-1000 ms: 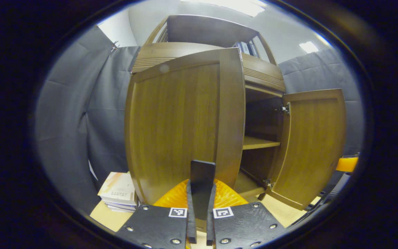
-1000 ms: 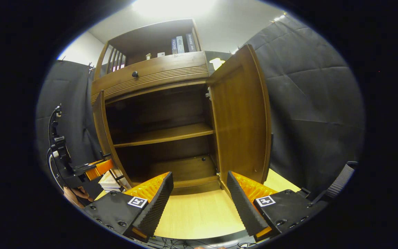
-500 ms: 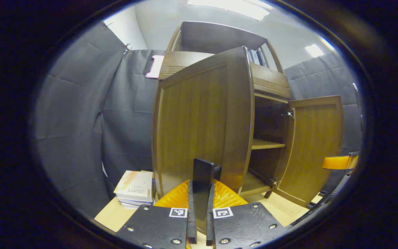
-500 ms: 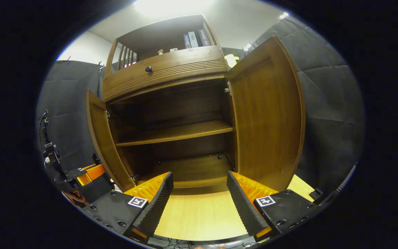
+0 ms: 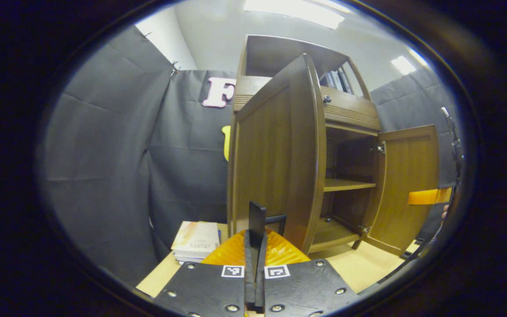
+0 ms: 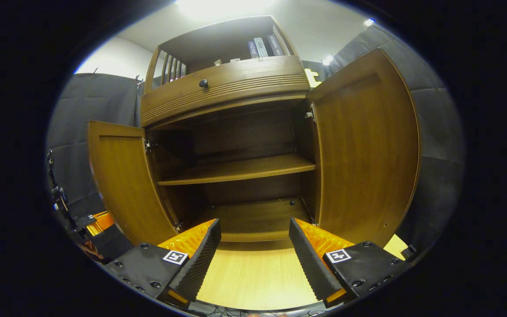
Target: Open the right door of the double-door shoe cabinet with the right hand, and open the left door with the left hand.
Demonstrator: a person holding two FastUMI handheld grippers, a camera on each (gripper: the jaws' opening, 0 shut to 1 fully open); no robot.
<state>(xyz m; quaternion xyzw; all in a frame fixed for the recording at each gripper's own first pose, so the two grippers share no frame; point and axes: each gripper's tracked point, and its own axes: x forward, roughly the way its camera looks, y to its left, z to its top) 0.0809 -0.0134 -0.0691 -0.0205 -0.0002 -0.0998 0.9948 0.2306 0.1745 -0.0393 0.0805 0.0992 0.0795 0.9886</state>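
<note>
Both doors of the shoe cabinet (image 6: 236, 132) were seen swung wide, left door (image 6: 119, 176) and right door (image 6: 363, 154). The left gripper (image 5: 255, 246) was closed on the left door's handle (image 5: 258, 218). The right gripper (image 6: 253, 246) was held open over the tabletop (image 6: 253, 277), gripping nothing.

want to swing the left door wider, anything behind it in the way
Possibly. In the left gripper view a stack of books lies on the table beside the cabinet, on the outer side of the left door. The left gripper is shut on the door's handle.
</note>
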